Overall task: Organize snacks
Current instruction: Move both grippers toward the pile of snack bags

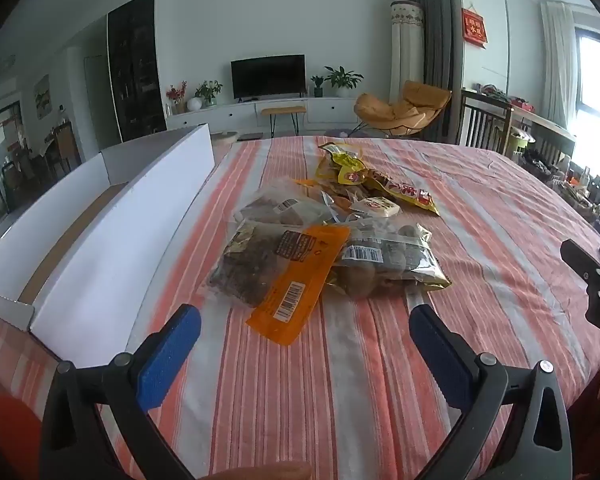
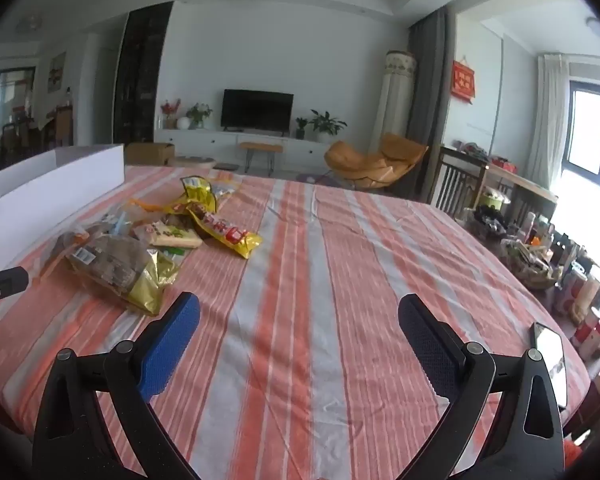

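Snack packets (image 1: 324,240) lie heaped on the striped surface (image 1: 380,380) beside a white box (image 1: 112,248); left hand-held gripper (image 1: 305,334) and right hand-held gripper (image 2: 299,322) both gape released, empty.

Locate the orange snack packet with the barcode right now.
In the left wrist view the orange snack packet lies at the near end of the snack pile on the striped tablecloth, just ahead of the open left gripper, right of the white box.
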{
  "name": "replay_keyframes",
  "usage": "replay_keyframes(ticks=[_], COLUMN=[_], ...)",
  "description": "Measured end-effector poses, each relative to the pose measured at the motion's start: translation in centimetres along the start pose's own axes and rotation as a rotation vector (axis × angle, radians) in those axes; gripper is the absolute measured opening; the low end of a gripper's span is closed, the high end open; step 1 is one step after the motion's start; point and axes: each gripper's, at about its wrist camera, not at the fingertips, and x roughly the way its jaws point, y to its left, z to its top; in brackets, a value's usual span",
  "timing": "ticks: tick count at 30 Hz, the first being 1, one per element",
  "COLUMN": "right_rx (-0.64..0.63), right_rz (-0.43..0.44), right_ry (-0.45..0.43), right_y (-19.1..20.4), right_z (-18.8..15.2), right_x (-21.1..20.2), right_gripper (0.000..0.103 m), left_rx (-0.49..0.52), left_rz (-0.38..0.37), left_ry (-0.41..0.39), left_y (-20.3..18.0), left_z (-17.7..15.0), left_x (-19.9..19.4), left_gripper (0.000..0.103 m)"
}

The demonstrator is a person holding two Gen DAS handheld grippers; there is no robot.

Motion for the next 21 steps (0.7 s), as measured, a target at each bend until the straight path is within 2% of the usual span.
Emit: replay_keyframes(ticks=[3,6,21], right_rx=[-0.011,-0.032,-0.064], right_rz=[0.007,-0.005,0.009], right_ry=[0.018,0.004,-0.046], right_y=[-0.1,0.5,1.2], right_z=[-0.1,-0.1,-0.1], right_x=[0.5,0.4,-0.4], right_gripper=[0.101,0.101,0.101], left_rx=[0.028,-0.002,-0.039], left_rz=[0.023,0.008,0.043], left_ry=[-0.016,-0.039,-0.024], left_y=[-0.7,0.0,1.3], left_z=[-0.1,-0.3,-0.4], left_x=[0.0,-0.5,0.1], left_gripper=[0.103,0.103,0.103])
